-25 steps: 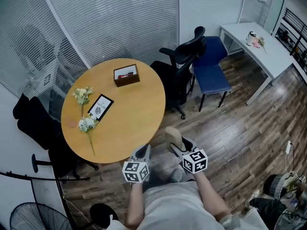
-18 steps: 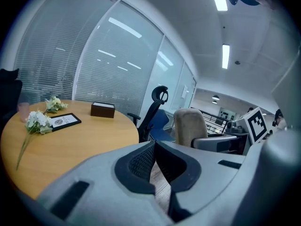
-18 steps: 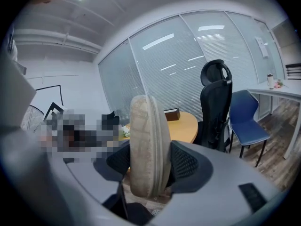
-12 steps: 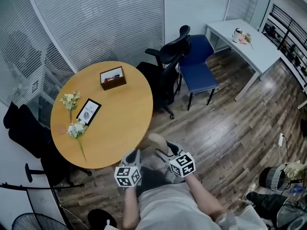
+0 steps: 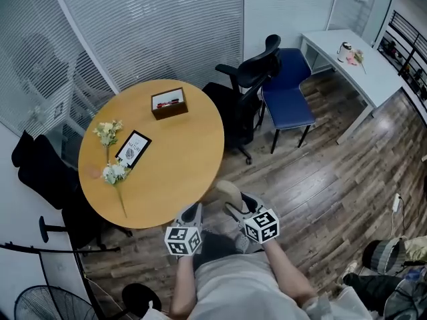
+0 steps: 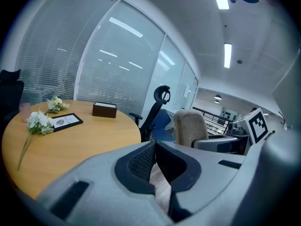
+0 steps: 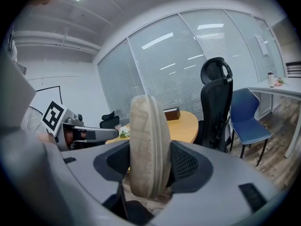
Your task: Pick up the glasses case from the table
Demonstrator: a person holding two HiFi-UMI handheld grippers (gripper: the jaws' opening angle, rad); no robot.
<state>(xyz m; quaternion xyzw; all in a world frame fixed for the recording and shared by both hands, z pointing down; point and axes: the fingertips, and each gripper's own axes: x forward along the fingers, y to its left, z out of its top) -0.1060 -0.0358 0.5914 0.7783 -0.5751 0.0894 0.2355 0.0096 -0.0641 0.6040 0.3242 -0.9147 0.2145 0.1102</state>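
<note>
I have the right gripper point(image 7: 149, 163) pinching the glasses case point(image 7: 148, 145). Its two pads press on the beige case's flat sides, and the case stands on edge with its zip seam facing the camera. From the head view the case is off the round table point(image 5: 173, 179), held just past the table's near edge over the wooden floor point(image 5: 320, 179).

My left gripper point(image 6: 155, 163) sits beside the right one with its jaws pressed together and nothing between them.

On the table I see a brown box point(image 5: 169, 103) at the far side. Towards the left edge a framed card point(image 5: 133, 149) lies among white flowers point(image 5: 113, 173). A black office chair point(image 5: 250, 89) and a blue chair point(image 5: 288, 99) stand beyond the table.
</note>
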